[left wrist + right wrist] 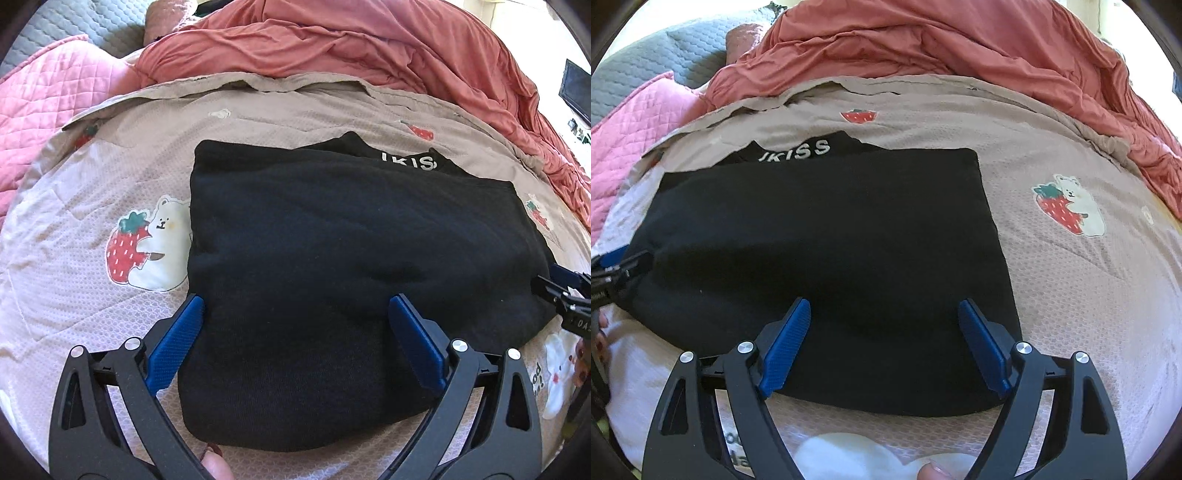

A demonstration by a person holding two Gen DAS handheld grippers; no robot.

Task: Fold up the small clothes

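The black garment (332, 258) lies folded into a thick, roughly rectangular bundle in the middle of the beige blanket (74, 295), the one printed with strawberries and little white bears. Its fabric is dark and matte, with soft rolled edges along the near side. At the far edge a lower layer pokes out, showing white lettering (798, 149) that reads something like "KISS". The left side of the bundle sits right against a bear-and-strawberry print (144, 247).

The left gripper (295, 306) hovers over the near left part of the garment, jaws spread wide, blue pads clear of the cloth on either side. The right gripper (884, 310) stands over the near right part, jaws also wide apart and gripping nothing. Whether the tips touch the fabric I cannot tell.

Behind the blanket a rumpled coral duvet (332, 48) piles up, with a pink quilted cover (48, 110) off to the left.
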